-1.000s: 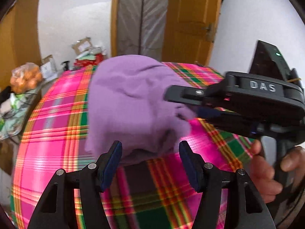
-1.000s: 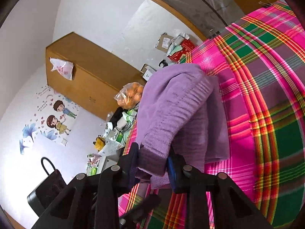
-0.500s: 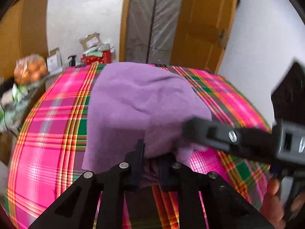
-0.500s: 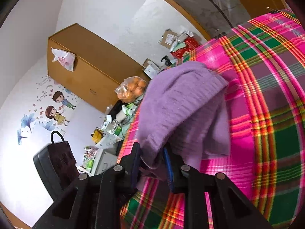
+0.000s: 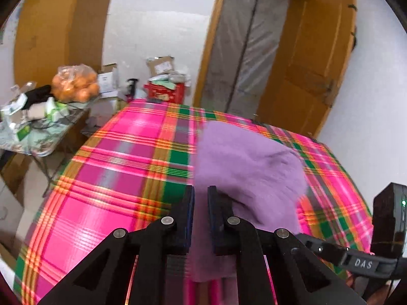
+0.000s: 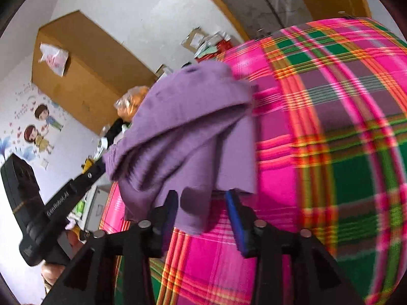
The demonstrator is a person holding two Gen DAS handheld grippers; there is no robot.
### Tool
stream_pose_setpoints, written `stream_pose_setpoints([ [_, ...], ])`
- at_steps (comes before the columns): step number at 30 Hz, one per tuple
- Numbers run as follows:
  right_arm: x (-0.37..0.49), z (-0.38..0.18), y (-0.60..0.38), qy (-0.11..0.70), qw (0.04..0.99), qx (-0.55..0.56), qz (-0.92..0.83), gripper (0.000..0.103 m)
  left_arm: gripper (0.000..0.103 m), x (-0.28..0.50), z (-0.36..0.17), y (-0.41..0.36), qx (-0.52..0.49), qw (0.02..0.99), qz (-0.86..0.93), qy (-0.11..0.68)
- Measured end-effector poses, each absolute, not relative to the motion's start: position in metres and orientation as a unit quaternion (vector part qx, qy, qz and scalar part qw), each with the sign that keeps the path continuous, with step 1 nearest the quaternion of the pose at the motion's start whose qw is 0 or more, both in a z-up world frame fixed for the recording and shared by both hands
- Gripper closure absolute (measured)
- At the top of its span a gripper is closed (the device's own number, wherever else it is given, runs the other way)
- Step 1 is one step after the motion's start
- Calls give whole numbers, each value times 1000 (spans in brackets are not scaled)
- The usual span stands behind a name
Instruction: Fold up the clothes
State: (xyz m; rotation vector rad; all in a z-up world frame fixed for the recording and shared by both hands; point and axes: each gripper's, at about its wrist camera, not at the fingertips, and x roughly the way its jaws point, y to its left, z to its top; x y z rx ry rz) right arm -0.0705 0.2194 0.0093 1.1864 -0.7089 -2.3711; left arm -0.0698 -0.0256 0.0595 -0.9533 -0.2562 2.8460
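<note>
Left gripper: jaws drawn narrow, with a strip of the purple garment pinched between the two pads. The cloth runs down through the gap and hangs below the fingers; the bulk of it is heaped ahead and slightly right of the fingertips, resting on the plaid bedcover. The near edge of the cloth is blurred, so the exact fold line cannot be made out.

Right gripper: jaws spread wide. A loose flap of the purple garment is seen drooping into the gap between the blue-padded fingers, but it is not pinched by either pad. Whether the left pad is touched by the cloth cannot be told. The garment is bunched ahead and left of this tool, lifted into folds, with its right edge lying on the plaid bedcover.

The body of the left gripper is seen to the left of the right tool, with part of a hand below it. The right gripper's handle is seen at lower right of the left tool.

Background, beyond the left tool: a bag of oranges on a cluttered side table ahead and left; a wooden door ahead and right.
</note>
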Motion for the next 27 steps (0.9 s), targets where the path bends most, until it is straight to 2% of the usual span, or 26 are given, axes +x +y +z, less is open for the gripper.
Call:
stream_pose_setpoints([
  [9,-83,5,196,-220,195,424,-856,54,92,-69,39,-36,-361,112,919,-111],
  [11,-86,5,191,-213,195,424,-858,54,88,-64,39,-34,-362,142,914,-111],
  [13,-87,4,186,-205,194,424,-861,54,78,-60,37,-31,-365,168,910,-106],
  [15,-86,5,183,-195,193,421,-865,54,74,-57,38,-26,-367,181,907,-102],
  [18,-84,6,178,-181,192,417,-870,54,62,-55,40,-15,-368,190,905,-98],
  [23,-83,6,178,-184,196,411,-871,54,62,-50,44,-6,-362,230,898,-102],
  [27,-82,8,176,-183,197,410,-872,53,61,-51,44,1,-376,224,894,-93],
])
